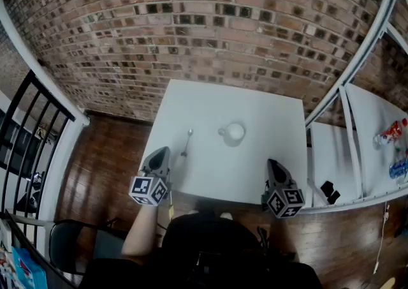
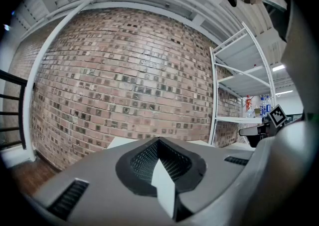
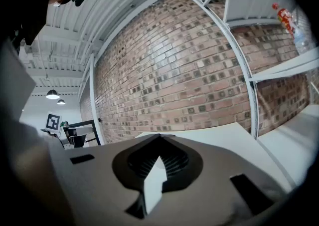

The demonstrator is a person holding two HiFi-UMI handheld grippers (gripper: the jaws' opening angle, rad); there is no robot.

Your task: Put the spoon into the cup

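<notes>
A white cup (image 1: 234, 133) with its handle to the left stands near the middle of the white table (image 1: 274, 160). A metal spoon (image 1: 187, 143) lies left of it, bowl pointing away from me. My left gripper (image 1: 160, 154) hovers at the table's near left edge, just short of the spoon's handle end, jaws shut and empty. My right gripper (image 1: 275, 168) sits at the near right edge, shut with nothing in it. In the left gripper view the left gripper (image 2: 158, 146) and in the right gripper view the right gripper (image 3: 158, 141) face the brick wall; spoon and cup are hidden there.
A brick wall (image 1: 191, 26) stands behind the table. To the right is a white metal shelf (image 1: 357, 128) with bottles (image 1: 390, 133) and a small black object (image 1: 329, 191). A black railing (image 1: 32, 134) runs at the left over the wooden floor (image 1: 108, 166).
</notes>
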